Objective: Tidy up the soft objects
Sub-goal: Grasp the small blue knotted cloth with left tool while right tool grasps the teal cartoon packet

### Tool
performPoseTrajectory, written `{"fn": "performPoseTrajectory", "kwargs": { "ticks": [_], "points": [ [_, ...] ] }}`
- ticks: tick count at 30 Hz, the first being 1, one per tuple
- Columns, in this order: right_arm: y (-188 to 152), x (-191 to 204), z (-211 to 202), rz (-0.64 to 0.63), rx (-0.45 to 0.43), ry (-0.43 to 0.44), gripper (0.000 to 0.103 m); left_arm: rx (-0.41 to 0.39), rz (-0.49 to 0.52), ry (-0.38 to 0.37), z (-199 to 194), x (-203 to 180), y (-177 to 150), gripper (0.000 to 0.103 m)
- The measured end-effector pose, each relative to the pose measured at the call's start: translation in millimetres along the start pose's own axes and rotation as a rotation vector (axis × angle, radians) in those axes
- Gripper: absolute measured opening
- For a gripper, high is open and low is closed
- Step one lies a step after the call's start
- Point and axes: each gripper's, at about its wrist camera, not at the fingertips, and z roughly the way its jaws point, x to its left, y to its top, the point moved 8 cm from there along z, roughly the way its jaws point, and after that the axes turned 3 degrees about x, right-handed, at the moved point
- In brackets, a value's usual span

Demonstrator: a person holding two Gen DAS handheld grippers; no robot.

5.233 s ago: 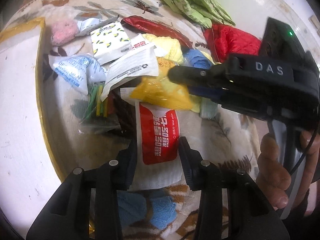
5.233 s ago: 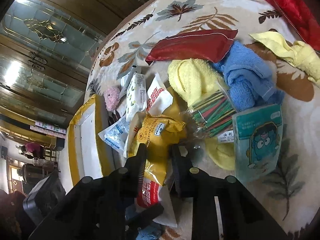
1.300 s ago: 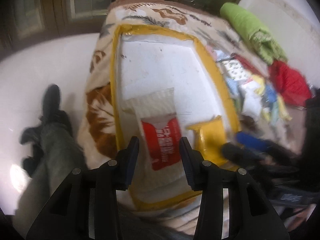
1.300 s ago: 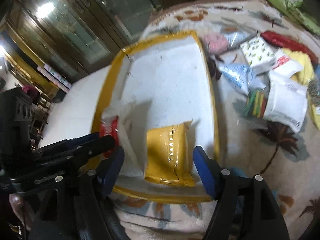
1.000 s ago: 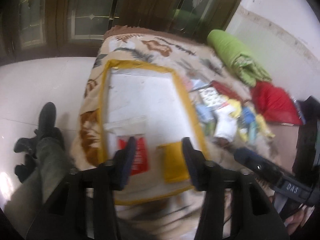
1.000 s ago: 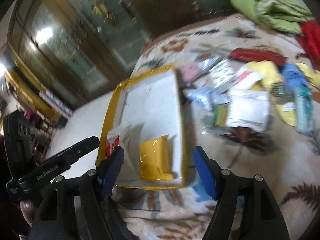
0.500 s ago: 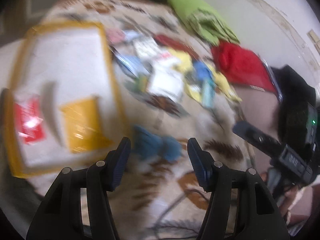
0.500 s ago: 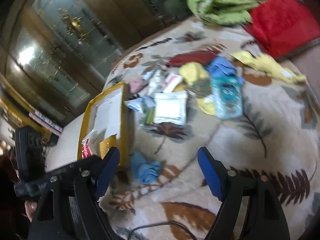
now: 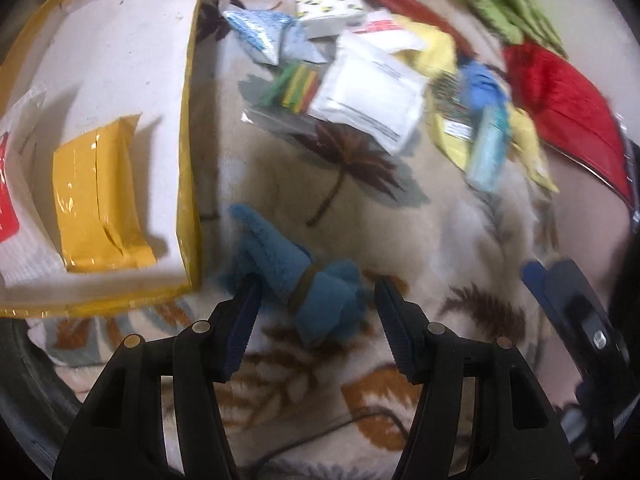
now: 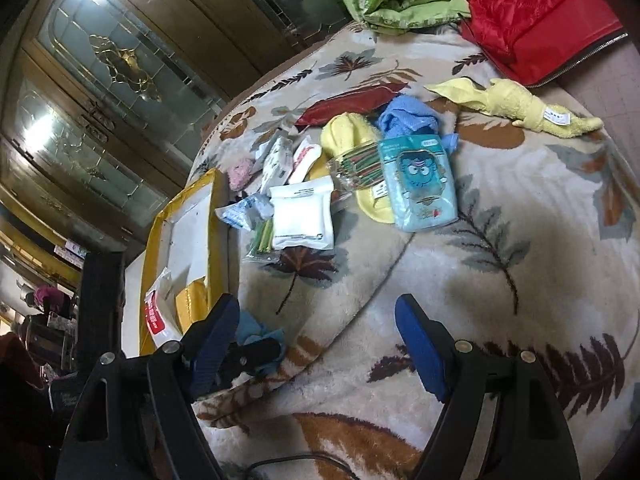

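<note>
— What do the grippers look like?
— Left gripper (image 9: 316,316): black plastic arms, silver screws, ribbed dark-blue pads (image 9: 244,320). Right gripper (image 10: 316,340) at lower frame: the same, brighter blue pads (image 10: 416,344).

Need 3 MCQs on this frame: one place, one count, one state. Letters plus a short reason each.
1. Where is the teal-blue bundled cloth?
A. in the foam box
B. on the blanket beside the box
C. on the red jacket

2. How many packets lie in the yellow-taped white foam box?
A. none
B. two
C. four

3. The left gripper is:
A. open around the cloth
C. out of view
B. shut on a packet

Answers: 1 B, it lies on the leaf-print blanket outside the box wall. 2 B, only the yellow packet and red-and-white packet show inside. 3 A, fingers stand apart either side of the cloth.
</note>
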Motion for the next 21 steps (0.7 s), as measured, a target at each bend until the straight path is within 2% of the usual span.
{"fn": "performPoseTrajectory", "kwargs": {
  "ticks": [3,4,6,7,10,11,16,21],
  "points": [
    [4.8,-11.6,-0.1,0.027,-0.001,-0.012,0.080,-0.006,0.021,0.041,4.7,1.6,2.7,0.057],
    [7.4,-16.5,0.6,0.036,0.000,-0.018,0.080,-0.015,0.033,0.054,3.7,2.2,2.5,0.045],
    [14.0,-26.6,1.9,0.051,-0.004,-0.046,0.080,-0.036,0.059,0.078,2.2,4.8,1.7,0.037],
    [18.1,-30.6,3.0,0.055,-0.005,-0.056,0.080,-0.042,0.062,0.064,1.6,5.6,1.0,0.033],
    [31.3,-39.3,8.2,0.044,-0.011,-0.084,0.080,-0.052,0.068,0.009,-2.3,11.2,0.4,0.031],
    [37.3,-41.4,10.8,0.029,-0.017,-0.102,0.080,-0.053,0.072,-0.002,-4.1,13.2,-0.9,0.031],
    [62.5,-52.8,24.6,0.003,-0.030,-0.160,0.080,-0.097,0.072,-0.155,-20.8,18.5,-6.0,0.030],
    [73.8,-66.2,50.6,0.004,0.002,-0.189,0.080,-0.121,0.071,-0.228,-35.4,17.6,-6.2,0.030]
  ]
}}
